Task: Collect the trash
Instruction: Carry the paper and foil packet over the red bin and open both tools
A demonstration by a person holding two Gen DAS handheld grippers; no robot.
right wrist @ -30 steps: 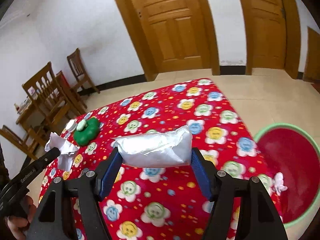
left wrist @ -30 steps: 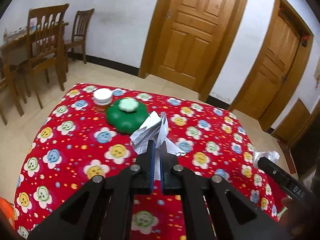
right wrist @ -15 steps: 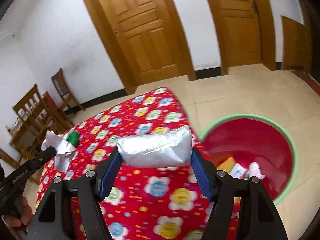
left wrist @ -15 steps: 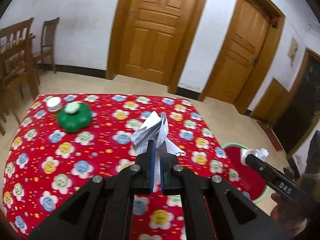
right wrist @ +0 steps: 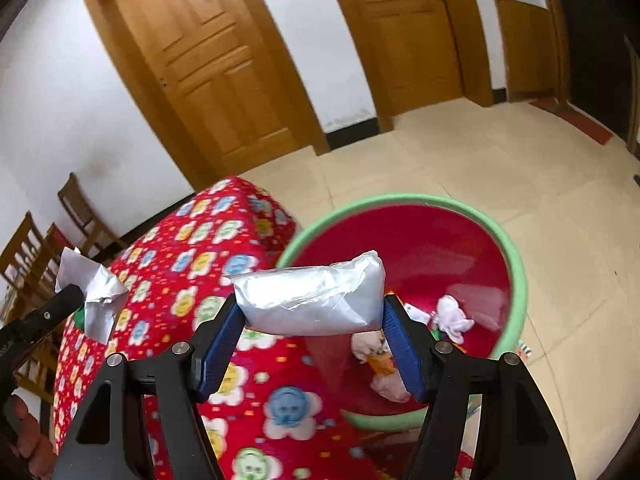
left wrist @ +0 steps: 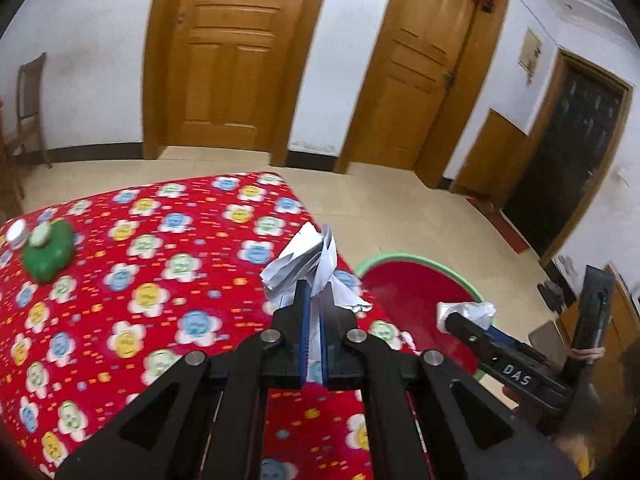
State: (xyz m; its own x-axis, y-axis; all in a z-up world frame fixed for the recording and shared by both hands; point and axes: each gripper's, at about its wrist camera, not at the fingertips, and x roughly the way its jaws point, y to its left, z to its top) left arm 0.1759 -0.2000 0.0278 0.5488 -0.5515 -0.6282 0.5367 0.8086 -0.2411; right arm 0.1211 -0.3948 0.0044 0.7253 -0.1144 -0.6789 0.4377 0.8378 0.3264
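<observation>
Transport step underway: right gripper [right wrist: 312, 344] clamping silver foil packet [right wrist: 310, 298] near basin [right wrist: 516, 264] rim; left gripper [left wrist: 314, 308] pinching crumpled paper [left wrist: 308, 272] over bench [left wrist: 120, 280] edge. Next: advancing over basin, releasing.

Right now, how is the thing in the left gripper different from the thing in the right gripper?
The crumpled paper is creased, folded and irregular; the silver packet is smooth, puffy and pillow-shaped. The left gripper pinches the paper with its fingers nearly together, while the right gripper holds the packet endwise with its fingers wide apart. The paper is matte white; the packet is shiny. Both are clamped and off the table, near the red basin.
</observation>
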